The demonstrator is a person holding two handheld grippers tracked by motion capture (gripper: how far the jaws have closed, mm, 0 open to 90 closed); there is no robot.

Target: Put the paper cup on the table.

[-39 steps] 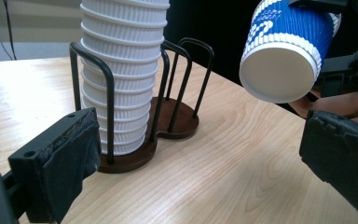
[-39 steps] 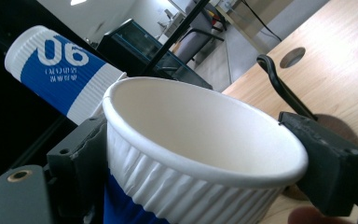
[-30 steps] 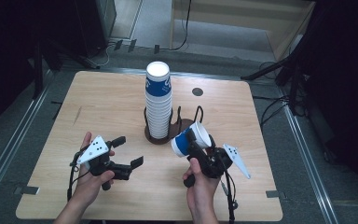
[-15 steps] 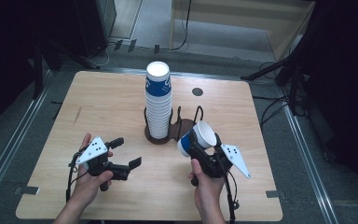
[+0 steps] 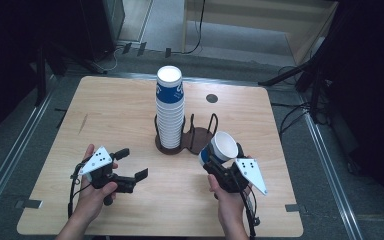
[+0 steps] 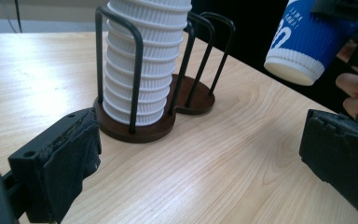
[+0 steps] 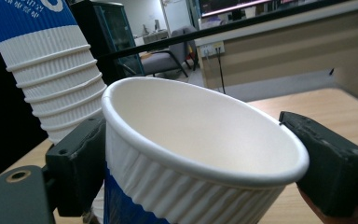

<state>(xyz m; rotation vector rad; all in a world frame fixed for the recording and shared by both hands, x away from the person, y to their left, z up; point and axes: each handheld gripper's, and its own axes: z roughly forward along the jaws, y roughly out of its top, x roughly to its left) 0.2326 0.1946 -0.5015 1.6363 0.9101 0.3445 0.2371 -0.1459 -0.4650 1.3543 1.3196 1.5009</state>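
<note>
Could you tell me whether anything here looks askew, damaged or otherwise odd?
Nothing looks spilled or broken. The single cup is tilted in the right gripper, held off the table. The cup stack stands upright in the holder, whose second slot holds no cups. The left gripper pads look a bit frayed.

Grey floor around the wooden table, cables trailing, wooden counter and office chair behind.
</note>
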